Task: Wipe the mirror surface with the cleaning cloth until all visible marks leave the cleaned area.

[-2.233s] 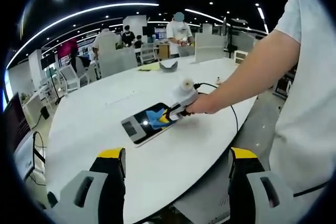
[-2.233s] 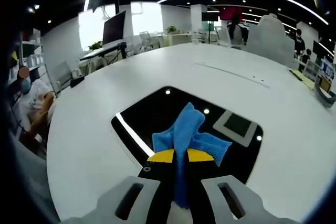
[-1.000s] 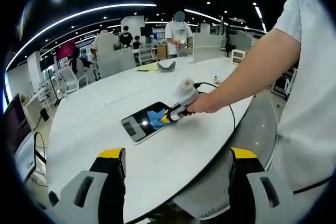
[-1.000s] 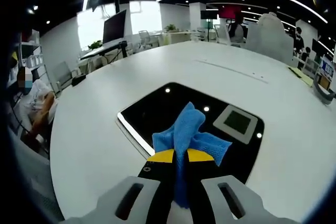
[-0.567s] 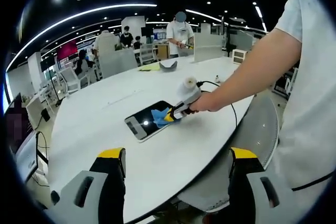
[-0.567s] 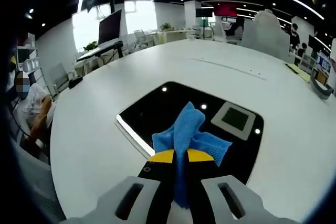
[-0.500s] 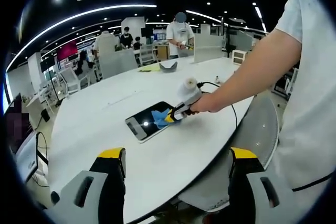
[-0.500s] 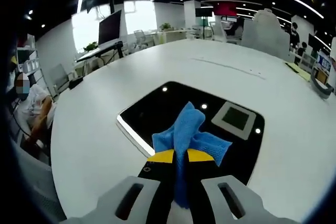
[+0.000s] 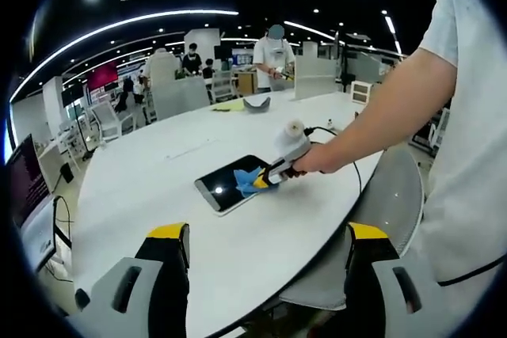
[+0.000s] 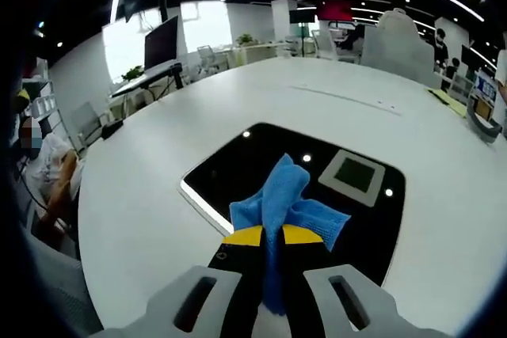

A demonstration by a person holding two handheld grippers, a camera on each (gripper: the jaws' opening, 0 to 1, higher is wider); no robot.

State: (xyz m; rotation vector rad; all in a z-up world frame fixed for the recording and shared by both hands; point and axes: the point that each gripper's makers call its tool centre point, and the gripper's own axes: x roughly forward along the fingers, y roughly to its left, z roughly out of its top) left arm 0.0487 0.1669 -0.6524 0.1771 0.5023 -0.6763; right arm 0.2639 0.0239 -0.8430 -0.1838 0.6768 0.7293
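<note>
The mirror (image 10: 261,187) is laid flat on a big white table (image 10: 142,195), approx. in its middle; ceiling lights & a vent are reflected in the dark glass. In the right gripper view, the right gripper (image 10: 273,235) is seen w/ its yellow-tipped jaws pressed together on a blue cloth (image 10: 287,203), which is pinched between them & bunched up beyond the tips. The cloth is resting on the mirror, near the edge closest to the camera. In the left gripper view, the same mirror (image 9: 230,184) is seen further off on the table (image 9: 158,187), w/ the cloth (image 9: 252,182) pressed to its right end by the right gripper (image 9: 264,180), held in a person's hand (image 9: 313,164). The left gripper (image 9: 268,235) is held well back from the mirror, off the table edge, jaws spread wide apart & nothing between them. A gray chair (image 9: 380,211) is seen just beside the table, below the person's arm.
</note>
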